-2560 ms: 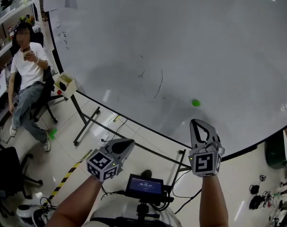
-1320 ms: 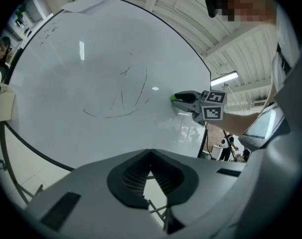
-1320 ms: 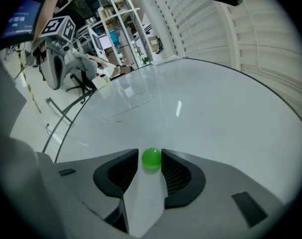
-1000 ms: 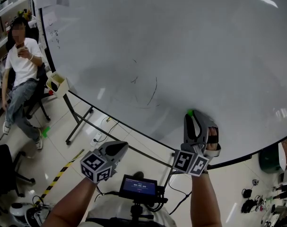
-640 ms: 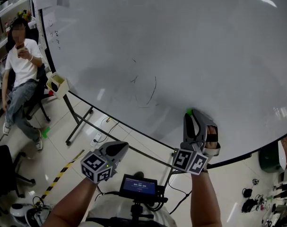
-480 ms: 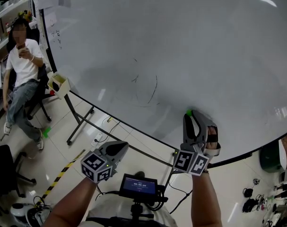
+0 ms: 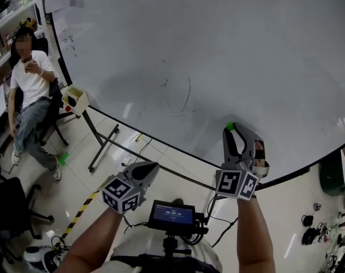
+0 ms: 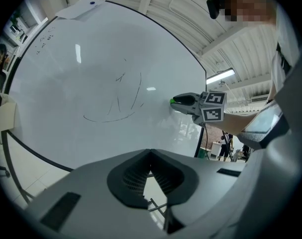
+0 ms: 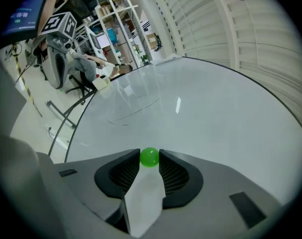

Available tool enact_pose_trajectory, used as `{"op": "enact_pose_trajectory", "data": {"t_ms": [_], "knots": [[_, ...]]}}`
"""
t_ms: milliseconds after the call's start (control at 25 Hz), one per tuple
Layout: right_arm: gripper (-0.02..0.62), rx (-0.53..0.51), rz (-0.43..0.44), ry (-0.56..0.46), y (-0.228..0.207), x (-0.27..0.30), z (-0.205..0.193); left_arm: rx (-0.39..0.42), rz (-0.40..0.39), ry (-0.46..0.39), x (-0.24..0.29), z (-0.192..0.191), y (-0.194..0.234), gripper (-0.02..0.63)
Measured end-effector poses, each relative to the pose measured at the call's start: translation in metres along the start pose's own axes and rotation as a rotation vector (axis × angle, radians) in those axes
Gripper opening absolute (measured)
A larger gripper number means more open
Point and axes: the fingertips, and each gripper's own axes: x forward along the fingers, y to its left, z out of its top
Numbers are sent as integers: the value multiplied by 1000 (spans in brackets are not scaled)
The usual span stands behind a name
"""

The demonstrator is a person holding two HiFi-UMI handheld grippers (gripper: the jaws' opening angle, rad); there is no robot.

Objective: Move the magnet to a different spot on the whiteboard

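Observation:
A small green round magnet (image 7: 230, 126) sits on the big whiteboard (image 7: 217, 50), low and to the right of a faint pen sketch (image 7: 181, 95). My right gripper (image 7: 233, 129) points straight at the board. In the right gripper view the magnet (image 9: 150, 157) lies between the two tips, touching both, so the gripper (image 9: 150, 159) is shut on it. The left gripper view shows the same grip from the side, magnet (image 8: 172, 101) at the tips. My left gripper (image 7: 155, 166) hangs lower left, away from the board, shut and holding nothing (image 8: 151, 152).
A person (image 7: 30, 78) sits on a chair at the far left. A cream box (image 7: 77, 98) hangs at the board's lower left corner. The board's stand legs (image 7: 107, 147) and yellow-black floor tape (image 7: 84, 206) lie below. A small screen (image 7: 172, 215) is near my body.
Since the earliest frame my right gripper has gone forward to the board and taken the magnet between its tips. Over the last second it has rolled slightly; the left gripper has stayed put.

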Motion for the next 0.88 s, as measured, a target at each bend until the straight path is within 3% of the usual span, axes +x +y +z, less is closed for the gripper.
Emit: {"op": "enact_pose_trajectory", "data": {"t_ms": [440, 720, 880], "knots": [[154, 271, 67, -66, 20, -50, 15, -27, 5, 21, -33, -10, -7, 18], [155, 408, 56, -43, 26, -92, 24, -49, -13, 60, -61, -25, -15, 18], [155, 560, 40, -64, 30, -113, 27, -34, -43, 76, -72, -28, -24, 18]]}}
